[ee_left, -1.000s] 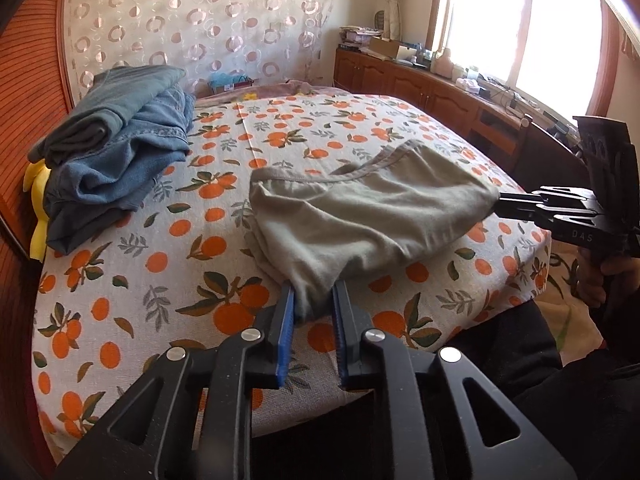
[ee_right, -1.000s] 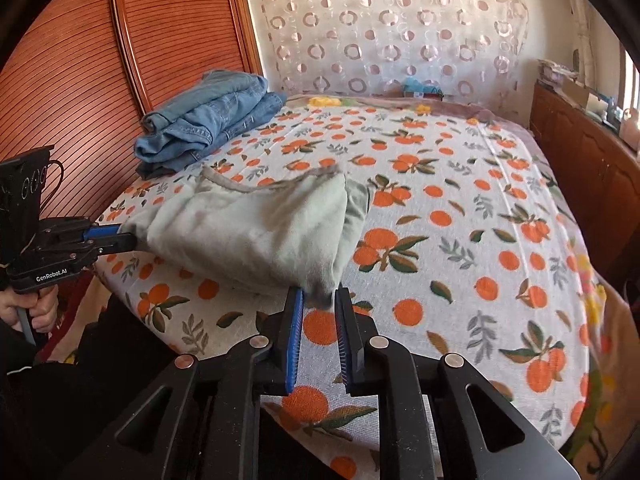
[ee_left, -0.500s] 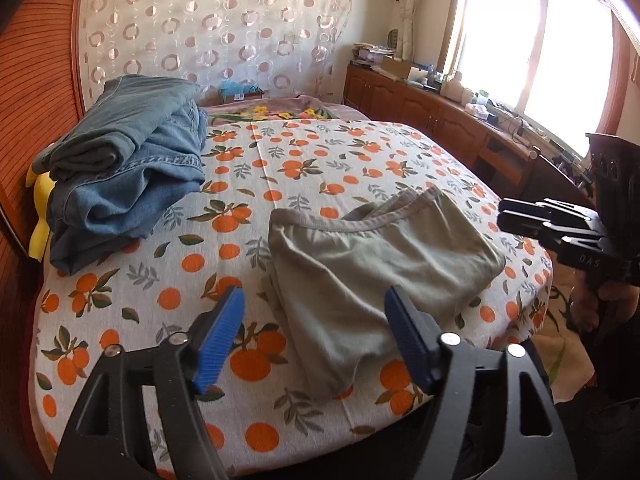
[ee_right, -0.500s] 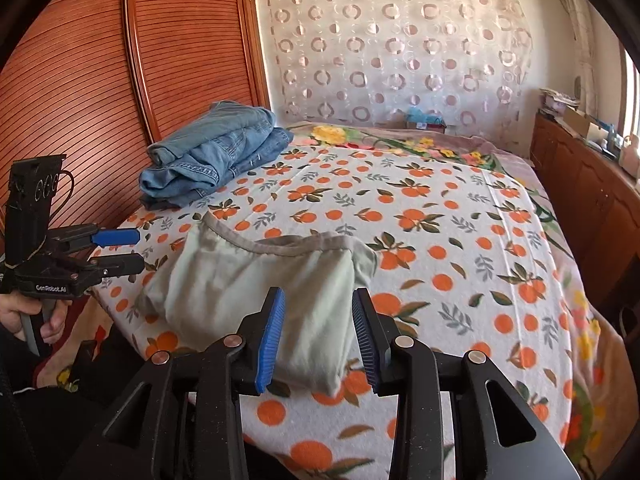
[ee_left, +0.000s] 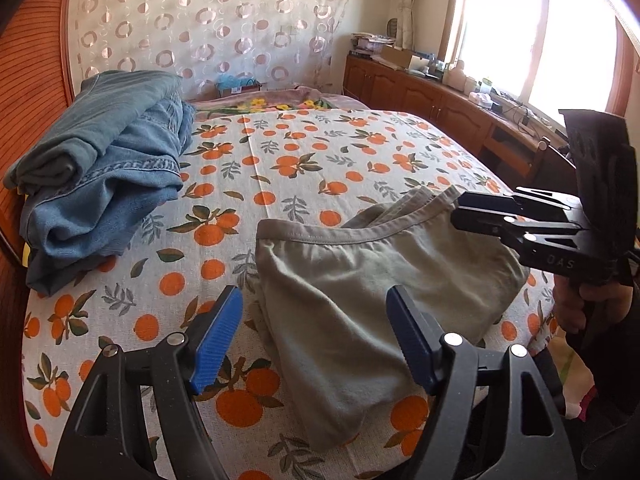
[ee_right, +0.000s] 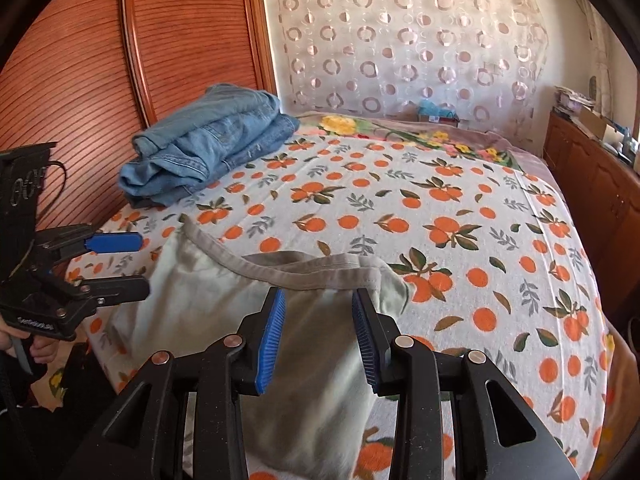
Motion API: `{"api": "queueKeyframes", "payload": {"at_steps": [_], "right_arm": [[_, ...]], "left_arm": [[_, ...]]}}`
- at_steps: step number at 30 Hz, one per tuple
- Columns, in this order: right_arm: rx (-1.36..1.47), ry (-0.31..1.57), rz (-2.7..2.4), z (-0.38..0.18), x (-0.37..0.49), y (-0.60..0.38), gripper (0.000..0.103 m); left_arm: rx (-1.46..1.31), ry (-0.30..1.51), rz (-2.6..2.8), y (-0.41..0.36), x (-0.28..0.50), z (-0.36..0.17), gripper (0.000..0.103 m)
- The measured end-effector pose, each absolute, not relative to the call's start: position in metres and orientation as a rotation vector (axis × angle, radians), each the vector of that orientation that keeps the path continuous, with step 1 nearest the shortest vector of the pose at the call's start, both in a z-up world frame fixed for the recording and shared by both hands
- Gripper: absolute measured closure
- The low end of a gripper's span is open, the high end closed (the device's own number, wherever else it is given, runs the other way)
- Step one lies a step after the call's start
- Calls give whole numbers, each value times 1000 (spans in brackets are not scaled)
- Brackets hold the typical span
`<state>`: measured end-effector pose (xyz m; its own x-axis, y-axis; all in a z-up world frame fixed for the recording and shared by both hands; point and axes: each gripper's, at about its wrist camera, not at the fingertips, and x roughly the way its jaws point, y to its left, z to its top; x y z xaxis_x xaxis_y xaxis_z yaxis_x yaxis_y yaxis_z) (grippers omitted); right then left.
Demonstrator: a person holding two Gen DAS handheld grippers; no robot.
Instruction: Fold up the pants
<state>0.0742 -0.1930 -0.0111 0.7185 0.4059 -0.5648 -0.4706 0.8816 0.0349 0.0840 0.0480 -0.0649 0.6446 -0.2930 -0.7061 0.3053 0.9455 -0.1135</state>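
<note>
Grey-green pants (ee_left: 360,296) lie folded near the front edge of the bed, waistband toward the far side; they also show in the right wrist view (ee_right: 224,312). My left gripper (ee_left: 314,320) is open and empty, raised above the pants' near left part. My right gripper (ee_right: 318,328) is open and empty above the pants' right part. The right gripper also shows in the left wrist view (ee_left: 460,216) over the waistband's right end. The left gripper also shows in the right wrist view (ee_right: 140,260) at the pants' left edge.
A pile of folded blue jeans (ee_left: 100,176) lies at the far left of the bed beside a reddish wooden wardrobe (ee_right: 100,80). The bedsheet (ee_left: 320,152) has an orange-fruit print. Wooden cabinets (ee_left: 432,104) run under the window on the right.
Both grippers were shut on the pants' near edge a second ago; they have let go, opened wide and lifted. The pants now lie loose on the bed.
</note>
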Motion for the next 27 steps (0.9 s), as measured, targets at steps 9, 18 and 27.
{"api": "queueKeyframes", "payload": {"at_steps": [9,18,27], "right_arm": [[-131,664,471,-30,108,-183,67],[-125,657,469,-33,107,-183,67],[-126,650,467,-34,103,-185,66]], "left_arm": [[19,859,-301,55,96,-85,28],[62,874,-276,55,96,-97,28],[37,834,-276,55,103,-80,28]]}}
